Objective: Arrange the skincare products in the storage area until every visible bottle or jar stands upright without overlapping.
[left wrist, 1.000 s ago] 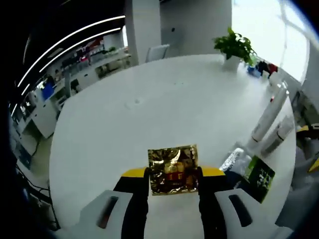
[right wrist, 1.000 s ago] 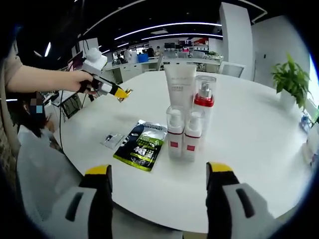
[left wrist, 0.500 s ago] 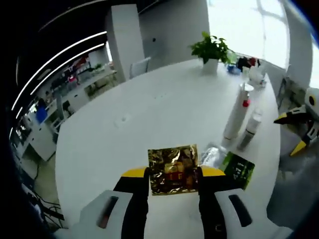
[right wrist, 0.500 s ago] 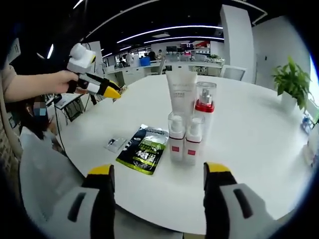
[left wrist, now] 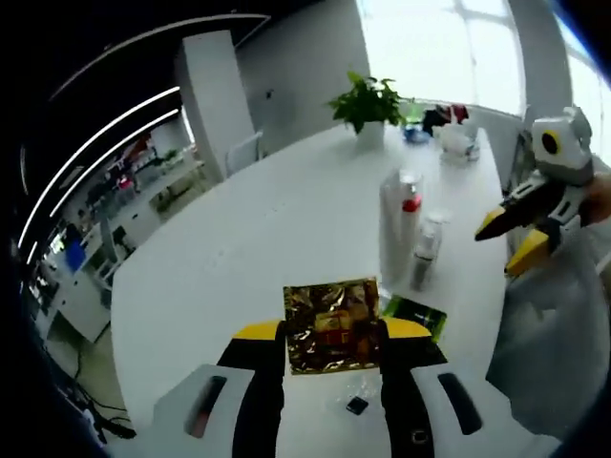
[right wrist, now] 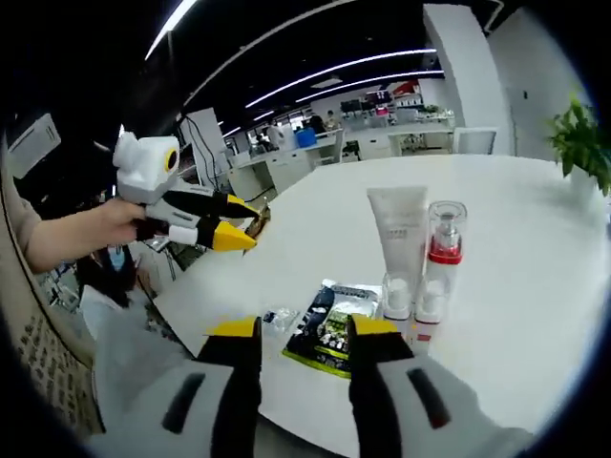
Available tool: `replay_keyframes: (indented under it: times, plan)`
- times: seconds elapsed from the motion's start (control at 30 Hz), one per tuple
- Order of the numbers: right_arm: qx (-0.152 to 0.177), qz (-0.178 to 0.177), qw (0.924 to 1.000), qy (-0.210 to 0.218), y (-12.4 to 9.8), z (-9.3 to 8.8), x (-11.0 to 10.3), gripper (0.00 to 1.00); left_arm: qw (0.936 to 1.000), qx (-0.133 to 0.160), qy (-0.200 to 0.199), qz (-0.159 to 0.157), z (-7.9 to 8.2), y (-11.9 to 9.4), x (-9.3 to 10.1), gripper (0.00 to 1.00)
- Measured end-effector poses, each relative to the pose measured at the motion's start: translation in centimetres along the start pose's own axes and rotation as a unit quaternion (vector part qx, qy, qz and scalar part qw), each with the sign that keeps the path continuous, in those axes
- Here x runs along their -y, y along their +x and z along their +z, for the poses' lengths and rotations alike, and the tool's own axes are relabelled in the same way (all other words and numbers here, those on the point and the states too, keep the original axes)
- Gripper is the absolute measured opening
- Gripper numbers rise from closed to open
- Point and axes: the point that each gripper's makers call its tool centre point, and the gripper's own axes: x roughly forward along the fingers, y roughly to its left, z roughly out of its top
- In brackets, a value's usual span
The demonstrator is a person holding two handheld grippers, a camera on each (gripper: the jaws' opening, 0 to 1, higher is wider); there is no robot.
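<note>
A gold foil sachet (left wrist: 332,325) is pinched between the closed jaws of the left gripper (left wrist: 332,334), held in the air above the round white table (left wrist: 258,248). The right gripper (right wrist: 304,332) is seen with its jaws set close together, a narrow gap between them and nothing held. Below it, a green-and-black sachet (right wrist: 332,329) lies flat near the table edge, with a small packet (right wrist: 277,316) just beside it. Farther on, a white tube (right wrist: 400,232), a red-collared pump bottle (right wrist: 442,250) and two small bottles (right wrist: 395,295) stand upright in a tight cluster. If the foil sachet is set down carelessly among them, the light bottles could be knocked over, or the flat sachets overlapped.
</note>
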Motion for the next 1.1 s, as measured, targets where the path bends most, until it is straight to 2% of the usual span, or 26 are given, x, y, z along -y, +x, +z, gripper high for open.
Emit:
replay_keyframes:
  times: [0.2, 0.4, 0.77, 1.1]
  plan:
    - [0.027, 0.041, 0.9982, 0.035, 0.9, 2.4, -1.9, 0.26, 0.9997, 0.006, 0.020, -0.013, 0.6, -0.6, 2.3, 0.36]
    - [0.035, 0.059, 0.9963, 0.052, 1.6, 3.6, -2.6, 0.26, 0.9991, 0.010, 0.036, -0.019, 1.1, -0.9, 4.0, 0.36]
    - [0.038, 0.069, 0.9914, 0.104, 2.0, 3.7, -2.5, 0.21, 0.9983, 0.023, 0.052, -0.014, 2.5, -1.7, 5.6, 0.36]
    - [0.044, 0.086, 0.9869, 0.129, 2.1, 3.8, -2.8, 0.10, 0.9985, 0.023, 0.050, -0.007, 2.7, -2.1, 5.4, 0.36]
